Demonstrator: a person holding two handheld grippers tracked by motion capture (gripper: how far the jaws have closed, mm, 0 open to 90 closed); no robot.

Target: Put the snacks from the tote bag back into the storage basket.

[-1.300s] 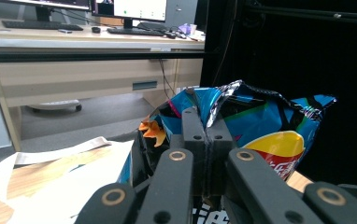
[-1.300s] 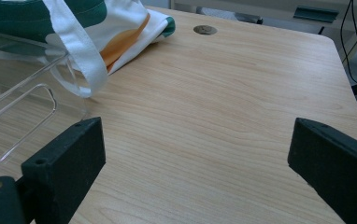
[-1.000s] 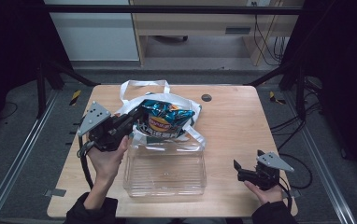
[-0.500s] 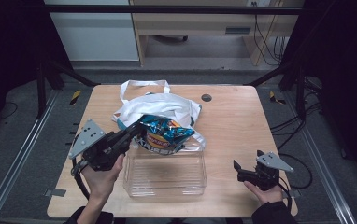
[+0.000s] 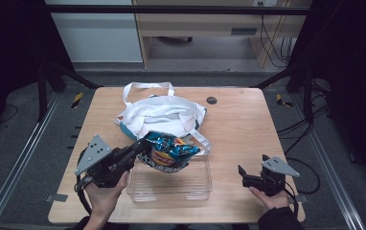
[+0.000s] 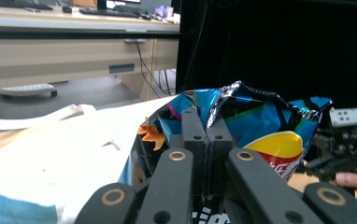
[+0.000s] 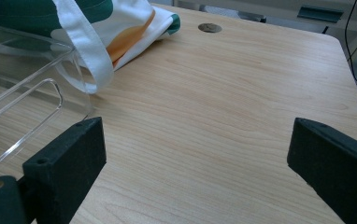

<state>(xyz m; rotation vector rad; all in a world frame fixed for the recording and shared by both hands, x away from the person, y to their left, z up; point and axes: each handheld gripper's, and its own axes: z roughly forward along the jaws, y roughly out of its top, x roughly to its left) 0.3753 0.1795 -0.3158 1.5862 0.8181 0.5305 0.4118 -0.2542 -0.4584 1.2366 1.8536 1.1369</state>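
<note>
My left gripper (image 5: 140, 147) is clamped on the edge of the crisp packet (image 5: 167, 151), holding it over the far rim of the clear plastic tub (image 5: 171, 188); I see nothing lying in the tub. The white tote bag (image 5: 159, 114) lies behind it, its contents hidden. My right gripper (image 5: 241, 176) sits spread wide, holding nothing, low over the wooden table (image 5: 248, 124)

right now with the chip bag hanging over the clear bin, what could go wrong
The left gripper pinches only the crinkled edge of the chip bag, so the bag could slip or tear free. A strap of the white tote bag lies across the clear bin's far corner and might snag the bag going down.
</note>
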